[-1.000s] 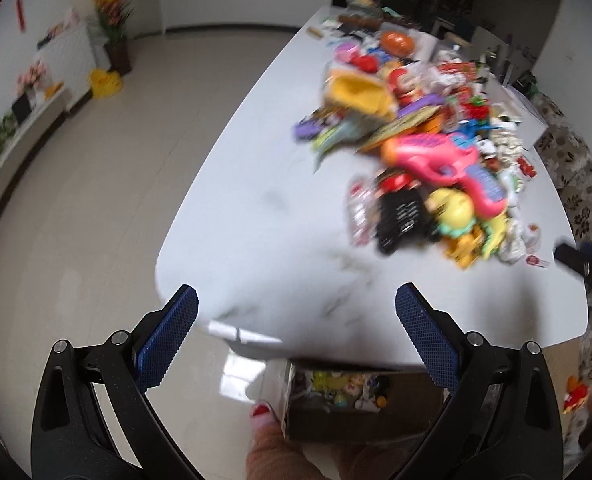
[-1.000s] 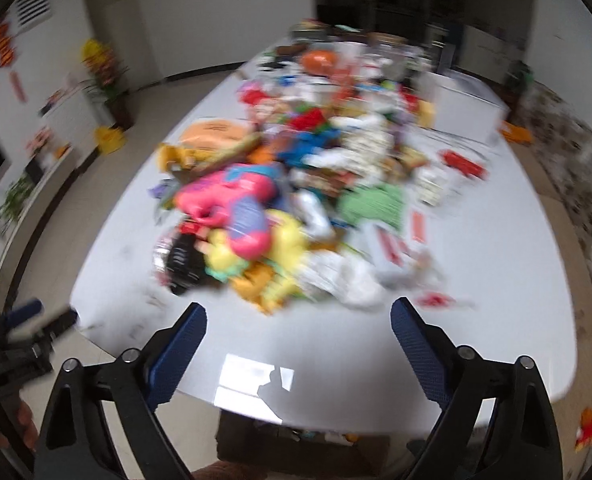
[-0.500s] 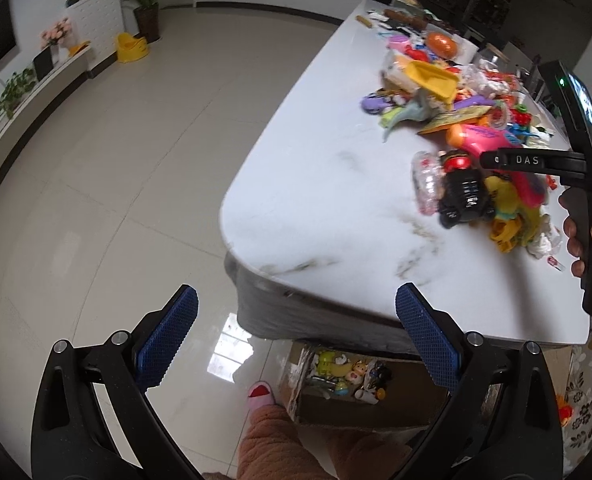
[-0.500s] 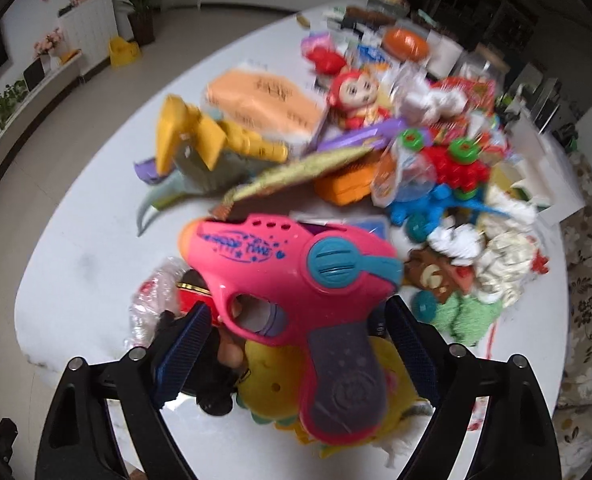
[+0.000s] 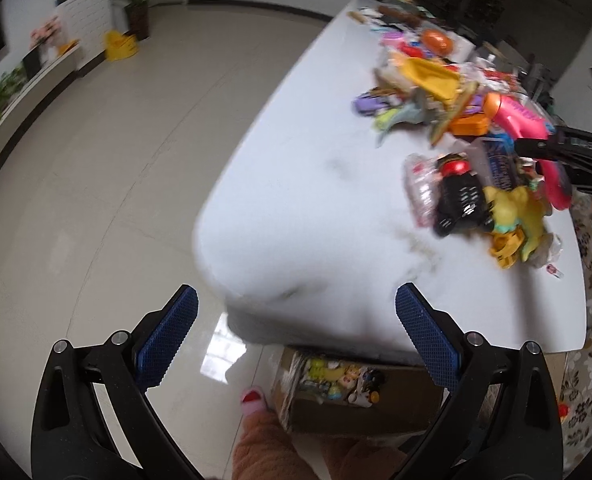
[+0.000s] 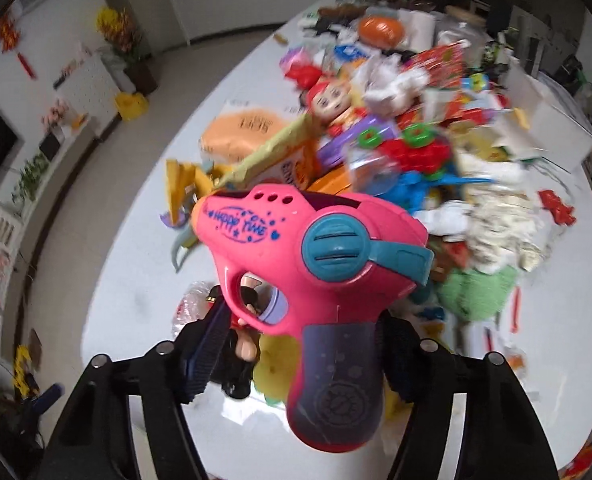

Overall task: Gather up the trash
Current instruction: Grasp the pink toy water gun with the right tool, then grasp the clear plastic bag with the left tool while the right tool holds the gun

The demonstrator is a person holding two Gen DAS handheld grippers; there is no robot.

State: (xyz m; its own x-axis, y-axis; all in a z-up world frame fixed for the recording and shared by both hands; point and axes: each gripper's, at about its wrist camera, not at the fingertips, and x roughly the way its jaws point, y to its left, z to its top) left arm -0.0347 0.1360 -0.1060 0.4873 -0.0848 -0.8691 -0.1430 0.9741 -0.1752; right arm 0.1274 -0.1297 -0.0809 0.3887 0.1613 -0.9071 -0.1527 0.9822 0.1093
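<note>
A pink toy gun (image 6: 312,248) with a teal dial lies on top of a heap of toys and wrappers (image 6: 416,152) on the white table (image 6: 143,264). My right gripper (image 6: 304,320) straddles the gun's dark handle, jaws closing, with the handle and trigger guard between the fingers; I cannot see a firm press from the pads. In the left wrist view the same gun (image 5: 516,120) shows at the right with the right gripper's black frame (image 5: 576,152) over it. My left gripper (image 5: 296,300) hangs open and empty above the table's near corner (image 5: 296,240).
A cardboard box (image 5: 316,416) with small toys inside stands on the floor under the table edge. A person's fuzzy pink leg and slipper (image 5: 255,432) are beside it. A black toy truck (image 5: 460,200) and a yellow figure (image 5: 516,208) lie near the gun. Tiled floor lies to the left.
My right gripper came in close over the pile and its fingers have narrowed around the pink gun's handle. The left gripper drifted slightly toward the table corner, still open.
</note>
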